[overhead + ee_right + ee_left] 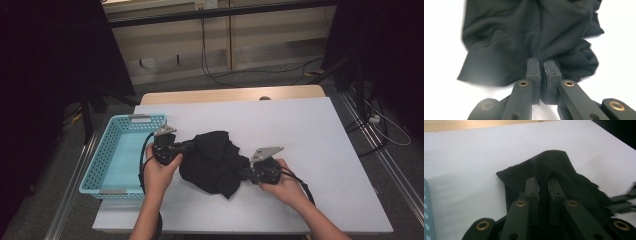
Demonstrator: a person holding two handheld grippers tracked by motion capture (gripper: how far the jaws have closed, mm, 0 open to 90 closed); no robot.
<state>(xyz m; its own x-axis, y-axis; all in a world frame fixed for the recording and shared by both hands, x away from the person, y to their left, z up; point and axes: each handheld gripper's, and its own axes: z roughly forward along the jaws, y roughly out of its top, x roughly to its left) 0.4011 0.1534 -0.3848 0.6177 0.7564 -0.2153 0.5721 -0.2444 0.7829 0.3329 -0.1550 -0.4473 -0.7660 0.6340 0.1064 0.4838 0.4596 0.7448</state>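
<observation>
Turquoise basket (107, 162) (apparently empty) | black cloth (215, 160) beside it, on table (310, 145)

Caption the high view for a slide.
Both hand-held grippers, left gripper and right gripper, pinch opposite edges of a crumpled black cloth on the white table beside a turquoise basket.

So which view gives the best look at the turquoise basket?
The high view: the whole turquoise basket shows there, perforated walls and bare floor, at the table's left edge beside the left hand-held gripper. The left gripper view catches just a sliver of its perforated wall at the frame's left edge.
</observation>
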